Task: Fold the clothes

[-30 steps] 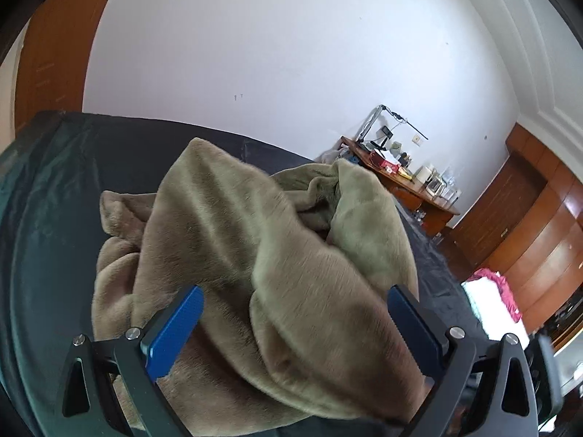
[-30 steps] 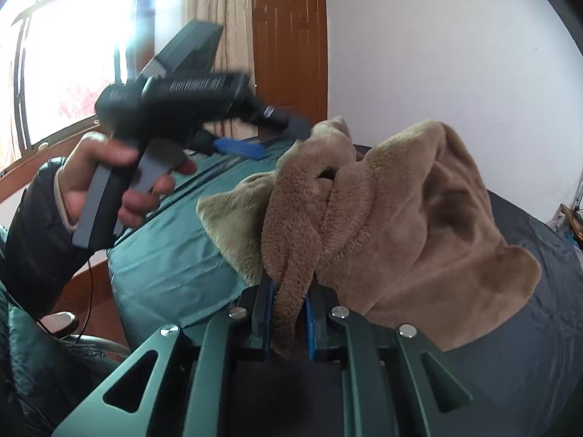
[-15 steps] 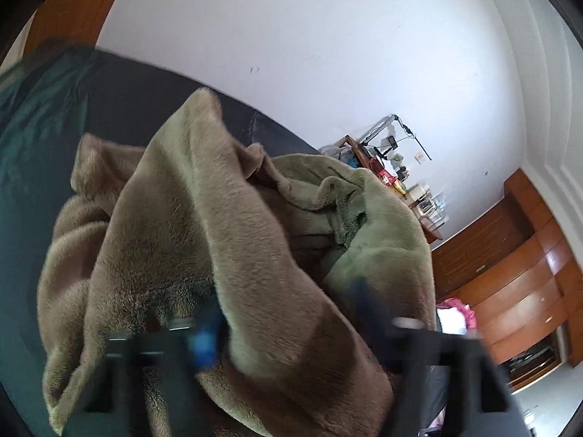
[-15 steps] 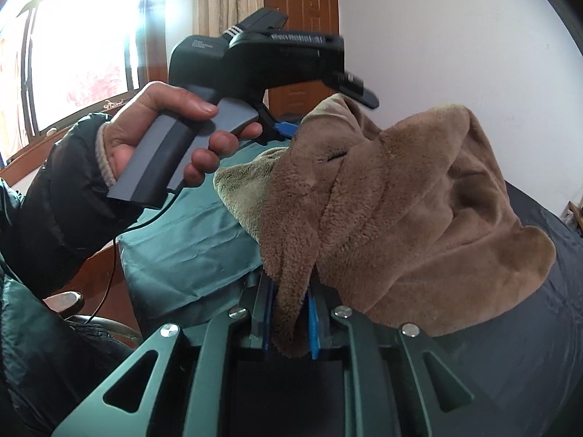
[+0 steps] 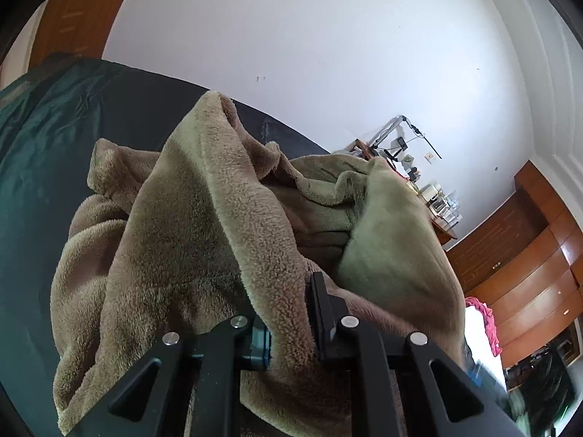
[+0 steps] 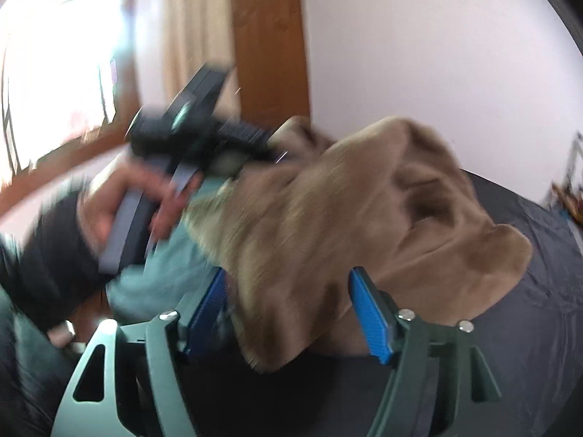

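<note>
While the dark bedcover (image 5: 47,167) is filling the left and lower parts of both views, the bulky tan fleece garment (image 5: 204,240) is sitting bunched in a heap on top of it, dead centre of each frame. And here's the handover: the left gripper (image 5: 288,327), low in the middle of its own view, has just been closing, and its pads are now pinching a thick ridge of fleece between them. A second ago those same jaws were standing wide on either side of the heap, gripping nothing. Over in the right wrist view, which is smearing with motion blur, the right gripper (image 6: 288,313) has just been opening; its blue pads (image 6: 371,317) are standing well apart with a flap of fleece hanging loose between them, where a second ago they were clamped tight on that fold. So the hold is passing from right to left, which I read as a regrip before spreading the garment flat; no neat fold is showing yet. The person's hand (image 6: 127,207) at left of that view is gripping the left tool's handle.
</note>
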A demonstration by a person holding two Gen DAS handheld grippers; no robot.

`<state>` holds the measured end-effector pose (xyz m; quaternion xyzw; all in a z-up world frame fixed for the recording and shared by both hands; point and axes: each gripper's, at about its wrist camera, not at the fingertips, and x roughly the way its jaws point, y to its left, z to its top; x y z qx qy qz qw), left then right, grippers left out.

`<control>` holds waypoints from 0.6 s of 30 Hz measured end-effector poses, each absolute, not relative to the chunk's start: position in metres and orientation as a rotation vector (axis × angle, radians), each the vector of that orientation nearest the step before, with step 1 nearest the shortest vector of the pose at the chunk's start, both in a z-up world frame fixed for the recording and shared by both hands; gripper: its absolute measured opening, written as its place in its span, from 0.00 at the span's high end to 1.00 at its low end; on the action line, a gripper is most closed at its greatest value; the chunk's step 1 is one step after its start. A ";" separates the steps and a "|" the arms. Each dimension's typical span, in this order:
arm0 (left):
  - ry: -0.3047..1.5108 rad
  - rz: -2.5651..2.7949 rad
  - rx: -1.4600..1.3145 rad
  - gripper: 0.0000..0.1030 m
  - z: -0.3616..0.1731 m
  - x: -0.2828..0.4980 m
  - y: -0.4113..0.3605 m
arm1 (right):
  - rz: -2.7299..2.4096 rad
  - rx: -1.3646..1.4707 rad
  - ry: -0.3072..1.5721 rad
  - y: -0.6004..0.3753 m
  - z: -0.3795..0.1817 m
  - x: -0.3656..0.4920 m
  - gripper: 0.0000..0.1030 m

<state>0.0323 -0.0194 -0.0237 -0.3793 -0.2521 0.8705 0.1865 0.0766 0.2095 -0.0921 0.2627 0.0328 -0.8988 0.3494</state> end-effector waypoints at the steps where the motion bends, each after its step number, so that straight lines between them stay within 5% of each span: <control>1: -0.707 2.450 -1.062 0.83 -0.025 0.033 -0.019 | -2.349 0.686 0.035 0.214 -0.085 0.067 0.23; 10: -0.712 2.432 -1.036 0.83 -0.032 0.040 -0.025 | -2.468 0.748 -0.238 0.215 -0.026 -0.024 0.23; 18: -0.697 2.421 -1.023 0.83 -0.034 0.039 -0.026 | -2.565 0.933 -0.146 0.196 -0.025 -0.130 0.22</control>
